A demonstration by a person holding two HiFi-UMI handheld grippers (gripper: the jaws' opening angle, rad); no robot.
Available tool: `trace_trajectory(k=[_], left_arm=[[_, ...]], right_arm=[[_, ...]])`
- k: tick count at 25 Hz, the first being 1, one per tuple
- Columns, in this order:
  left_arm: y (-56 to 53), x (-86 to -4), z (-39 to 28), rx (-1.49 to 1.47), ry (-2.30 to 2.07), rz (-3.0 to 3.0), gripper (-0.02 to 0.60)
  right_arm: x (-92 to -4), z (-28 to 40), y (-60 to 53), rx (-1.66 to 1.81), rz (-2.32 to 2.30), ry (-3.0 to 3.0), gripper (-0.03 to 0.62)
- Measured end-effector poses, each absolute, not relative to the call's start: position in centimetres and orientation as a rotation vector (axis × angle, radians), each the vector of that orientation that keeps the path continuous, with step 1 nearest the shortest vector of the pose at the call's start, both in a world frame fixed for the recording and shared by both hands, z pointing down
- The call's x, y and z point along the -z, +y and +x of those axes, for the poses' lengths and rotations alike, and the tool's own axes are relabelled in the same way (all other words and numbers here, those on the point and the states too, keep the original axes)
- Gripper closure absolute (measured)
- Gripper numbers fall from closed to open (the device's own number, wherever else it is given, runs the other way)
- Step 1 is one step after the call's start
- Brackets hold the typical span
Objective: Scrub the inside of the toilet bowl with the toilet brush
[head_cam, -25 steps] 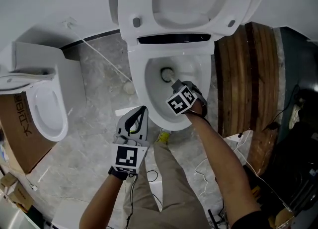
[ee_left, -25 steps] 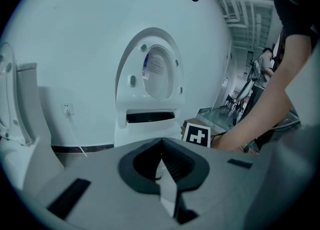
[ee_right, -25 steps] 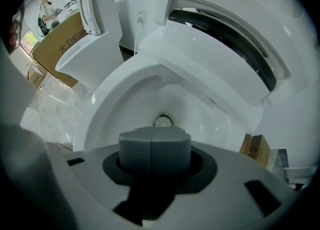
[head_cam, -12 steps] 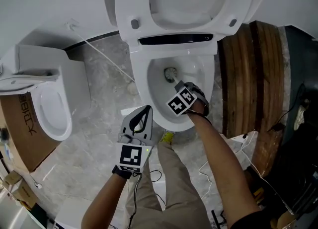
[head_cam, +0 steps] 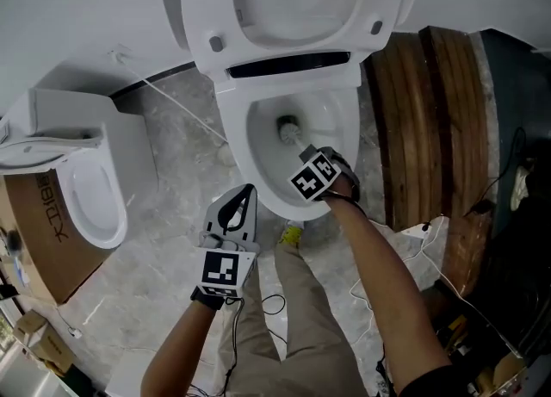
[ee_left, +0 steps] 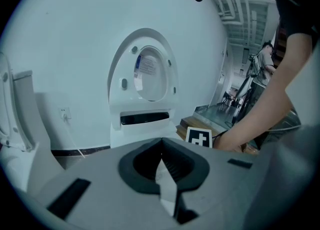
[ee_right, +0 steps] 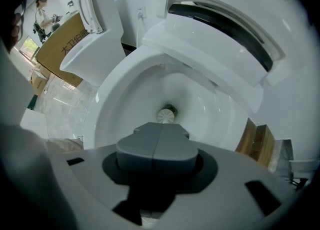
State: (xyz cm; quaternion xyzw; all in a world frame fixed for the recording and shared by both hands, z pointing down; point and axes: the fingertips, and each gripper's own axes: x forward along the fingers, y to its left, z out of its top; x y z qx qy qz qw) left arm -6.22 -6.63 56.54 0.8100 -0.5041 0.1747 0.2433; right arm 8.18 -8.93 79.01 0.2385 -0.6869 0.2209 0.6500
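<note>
While the left gripper is hanging clenched and empty, the right gripper is clamping the brush just ahead in the bowl.

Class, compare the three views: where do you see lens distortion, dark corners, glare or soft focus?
Head view: even light, sharp; soft sheen on the white ceramic toilet bowl. Left gripper view: fisheye bending, black corners, bluish cast; the left gripper's grey body near the lens is soft. Right gripper view: same fisheye vignette; glints on the glaze around the white-headed toilet brush.
</note>
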Motion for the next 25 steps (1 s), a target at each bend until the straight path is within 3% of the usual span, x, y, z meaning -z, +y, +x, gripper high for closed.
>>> trace_trajectory(k=[12,25], left_arm=[[-3.5,-47.8,-5.1,-0.522,-1.283,2.301,0.571],[-2.2,-33.2,-5.2,-0.441,-1.225,2.411,0.571]], right_arm=[[-69.1,9.7,0.0,-0.667,0.566,-1.584,0.436],[-46.3,11.7,3.8,-0.750,0.873,-1.783,0.441]])
